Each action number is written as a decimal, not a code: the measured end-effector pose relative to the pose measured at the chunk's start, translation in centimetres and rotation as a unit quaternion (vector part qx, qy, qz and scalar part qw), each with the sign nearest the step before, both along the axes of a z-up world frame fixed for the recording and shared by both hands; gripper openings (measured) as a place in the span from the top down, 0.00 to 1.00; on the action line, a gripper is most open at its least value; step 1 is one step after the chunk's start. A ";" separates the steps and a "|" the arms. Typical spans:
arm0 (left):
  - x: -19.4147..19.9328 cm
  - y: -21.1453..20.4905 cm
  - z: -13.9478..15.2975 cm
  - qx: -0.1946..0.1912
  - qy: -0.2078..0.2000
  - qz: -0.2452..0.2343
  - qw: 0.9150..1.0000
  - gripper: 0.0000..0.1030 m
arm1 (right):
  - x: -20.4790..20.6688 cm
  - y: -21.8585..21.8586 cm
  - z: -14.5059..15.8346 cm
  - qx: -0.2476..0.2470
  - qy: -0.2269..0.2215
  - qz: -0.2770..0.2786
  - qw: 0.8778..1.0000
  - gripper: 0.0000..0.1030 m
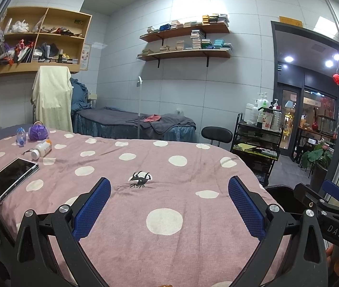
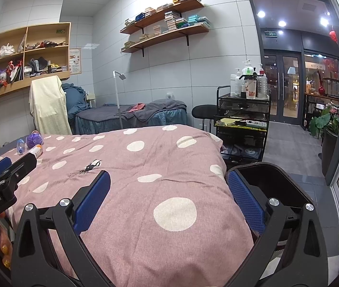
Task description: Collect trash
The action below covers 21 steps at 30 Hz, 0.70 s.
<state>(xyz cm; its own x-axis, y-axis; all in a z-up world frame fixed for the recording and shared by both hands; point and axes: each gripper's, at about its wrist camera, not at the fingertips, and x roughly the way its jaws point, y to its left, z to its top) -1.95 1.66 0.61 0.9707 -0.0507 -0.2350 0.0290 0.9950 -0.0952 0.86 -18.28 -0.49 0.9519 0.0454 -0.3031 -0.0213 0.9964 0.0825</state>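
White tiled walls (image 1: 217, 91) close in a small treatment room. At twelve o'clock two wooden shelves (image 1: 183, 53) carry stacked boxes; at ten o'clock a wooden cubby unit (image 1: 38, 40) is crammed with clutter. Below, a grey-covered massage bed (image 1: 133, 122) stands against the wall, a cream towel (image 1: 52, 98) draped nearby. At two o'clock a black trolley (image 2: 241, 119) holds bottles beside a dark-framed doorway (image 2: 296, 55) with ceiling spotlights beyond. The floor (image 2: 293, 148) is grey tile.
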 end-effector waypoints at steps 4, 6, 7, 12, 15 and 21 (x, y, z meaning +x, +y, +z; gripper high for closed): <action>-0.1 0.0 0.1 0.000 0.000 0.005 1.000 0.06 | 0.0 0.0 0.0 -0.001 0.000 0.000 1.000 0.06; -0.1 -0.2 0.2 0.003 -0.001 0.006 1.000 0.06 | 0.0 0.0 0.0 0.000 0.001 0.000 1.000 0.06; -0.2 -0.2 0.2 0.005 0.000 0.006 1.000 0.06 | 0.0 0.0 -0.1 0.001 0.002 0.000 1.000 0.06; -0.1 -0.6 0.1 0.015 0.001 0.007 1.000 0.06 | 0.0 0.0 -0.1 0.001 0.003 0.000 1.000 0.06; -0.1 -0.6 0.1 0.011 0.001 0.007 1.000 0.06 | 0.0 0.0 -0.1 0.002 0.004 -0.001 1.000 0.06; 0.1 -0.6 0.2 0.008 0.005 0.006 1.000 0.06 | 0.1 0.0 -0.2 0.004 0.006 -0.003 1.000 0.06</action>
